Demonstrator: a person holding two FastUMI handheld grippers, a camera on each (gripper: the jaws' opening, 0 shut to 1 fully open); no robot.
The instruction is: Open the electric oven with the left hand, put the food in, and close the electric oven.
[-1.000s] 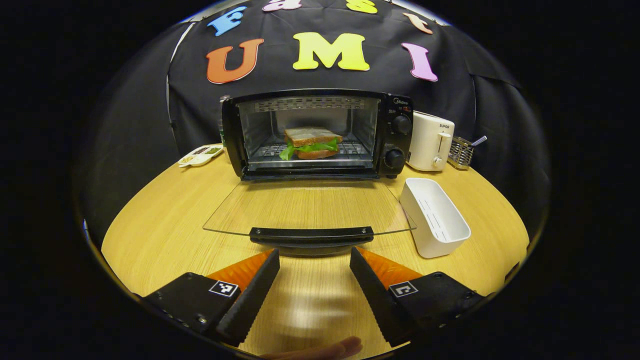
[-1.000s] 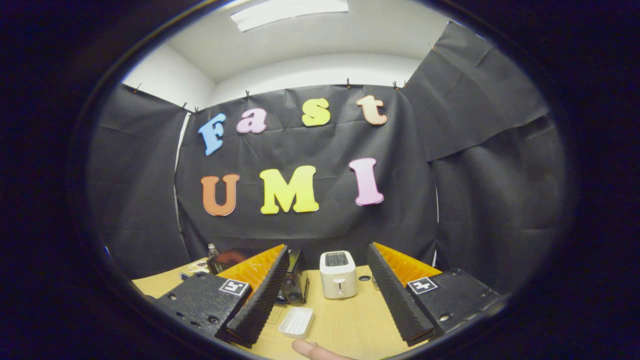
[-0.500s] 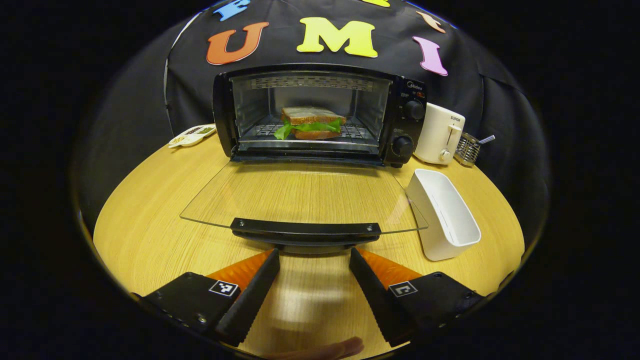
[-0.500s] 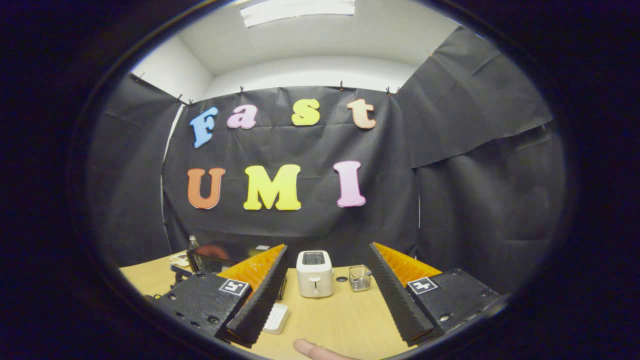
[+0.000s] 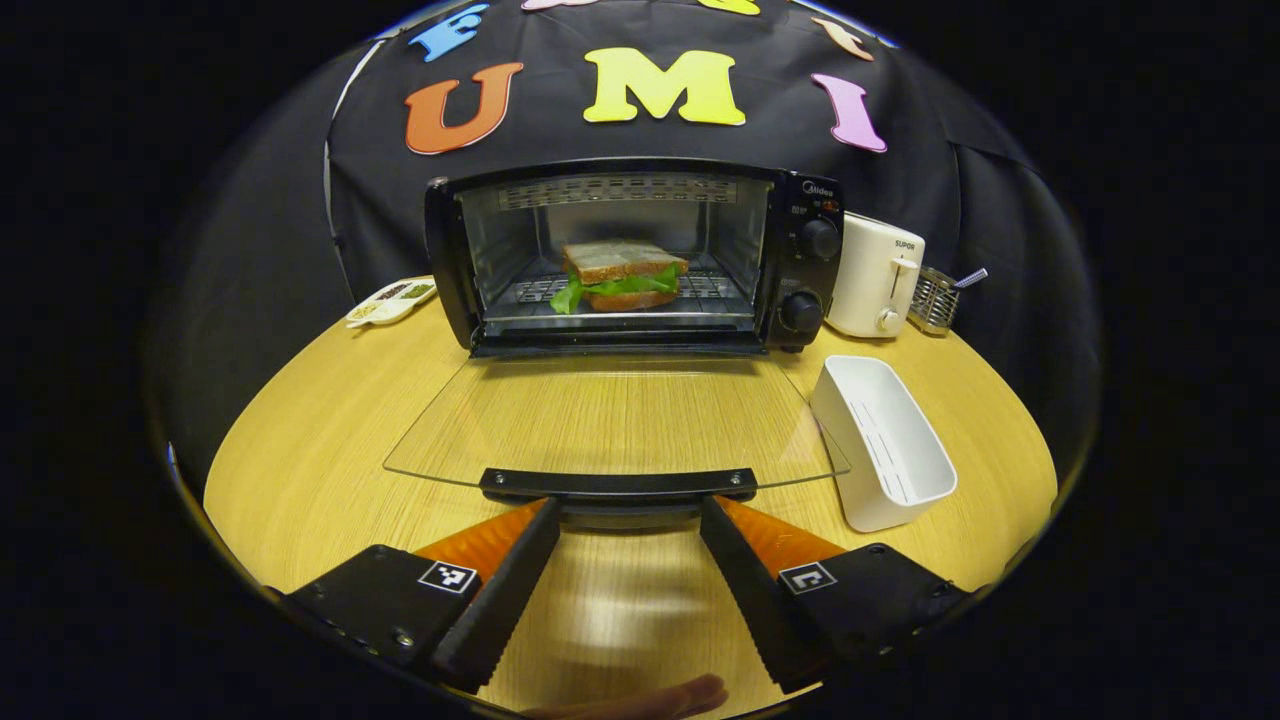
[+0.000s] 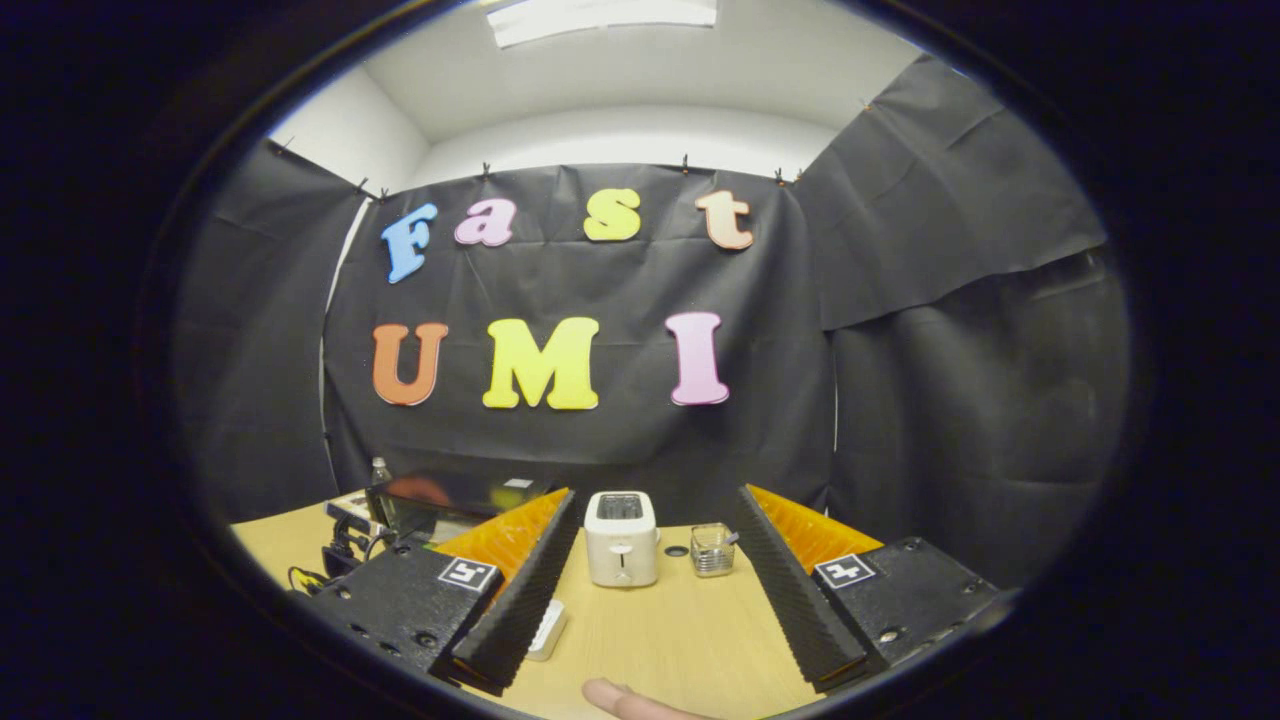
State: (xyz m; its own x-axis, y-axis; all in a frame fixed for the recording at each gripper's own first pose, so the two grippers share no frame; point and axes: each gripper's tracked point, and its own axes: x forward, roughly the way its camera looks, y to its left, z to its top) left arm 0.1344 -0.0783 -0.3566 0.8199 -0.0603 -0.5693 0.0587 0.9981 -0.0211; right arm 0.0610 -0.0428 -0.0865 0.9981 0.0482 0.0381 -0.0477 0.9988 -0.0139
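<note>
In the left gripper view, the electric oven is seen at the back of the worktop, its glass door folded down flat toward the camera. The food, a sandwich with green leaves, is laid on the rack inside the oven cavity. The left gripper is held released, its fingers spread apart, with their tips just at the near edge of the door's black handle, one to each end of the handle's middle; whether they are touching it cannot be told. A white tray is set to the right of the door, and a white toaster beside the oven. In the right gripper view, the right gripper is held well above the worktop, released and holding nothing, pointed toward the toaster, with the oven off to its left.
</note>
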